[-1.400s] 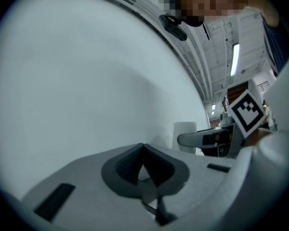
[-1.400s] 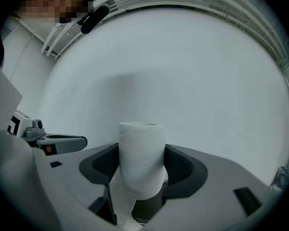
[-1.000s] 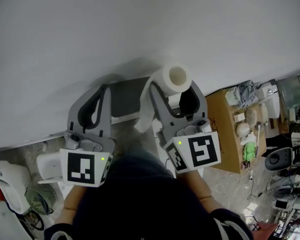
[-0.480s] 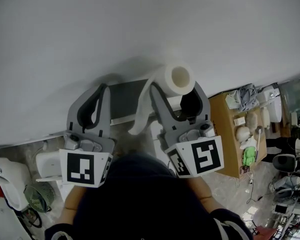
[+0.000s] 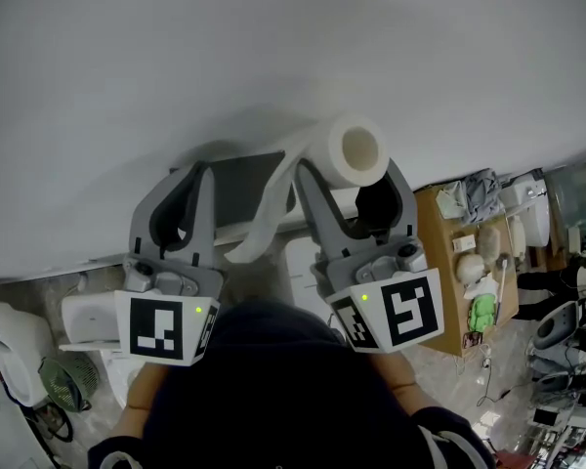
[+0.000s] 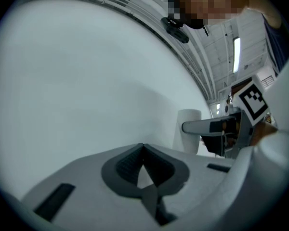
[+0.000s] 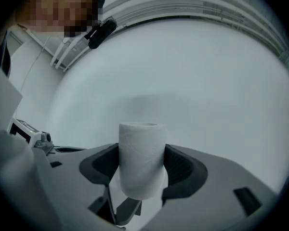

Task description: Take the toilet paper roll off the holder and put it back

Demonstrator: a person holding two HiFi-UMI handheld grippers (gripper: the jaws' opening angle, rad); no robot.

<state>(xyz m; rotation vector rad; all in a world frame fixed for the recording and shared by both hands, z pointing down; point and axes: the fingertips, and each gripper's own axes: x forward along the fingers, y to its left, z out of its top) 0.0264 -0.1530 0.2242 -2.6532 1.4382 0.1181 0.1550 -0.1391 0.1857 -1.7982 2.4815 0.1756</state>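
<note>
My right gripper [image 5: 355, 167] is shut on the white toilet paper roll [image 5: 357, 150], held just off the white wall with its hollow core showing. A loose tail of paper [image 5: 264, 213] trails from the roll down to the left, across the dark grey holder plate [image 5: 236, 186]. In the right gripper view the roll [image 7: 141, 160] stands upright, pinched between the jaws of the right gripper [image 7: 141, 152]. To the left, beside the holder, my left gripper [image 5: 199, 174] is shut on nothing; in the left gripper view its tips [image 6: 143, 147] meet, and the roll [image 6: 188, 131] shows at right.
The white wall [image 5: 273, 47] fills the upper part of the head view. Below right stands a wooden cabinet [image 5: 447, 262] with several small items on it. A white appliance [image 5: 86, 319] and a fan [image 5: 57, 384] sit on the floor at lower left.
The right gripper has carried the roll a little up and to the right, away from the holder. The paper tail has drawn out longer. The left gripper has barely moved.
</note>
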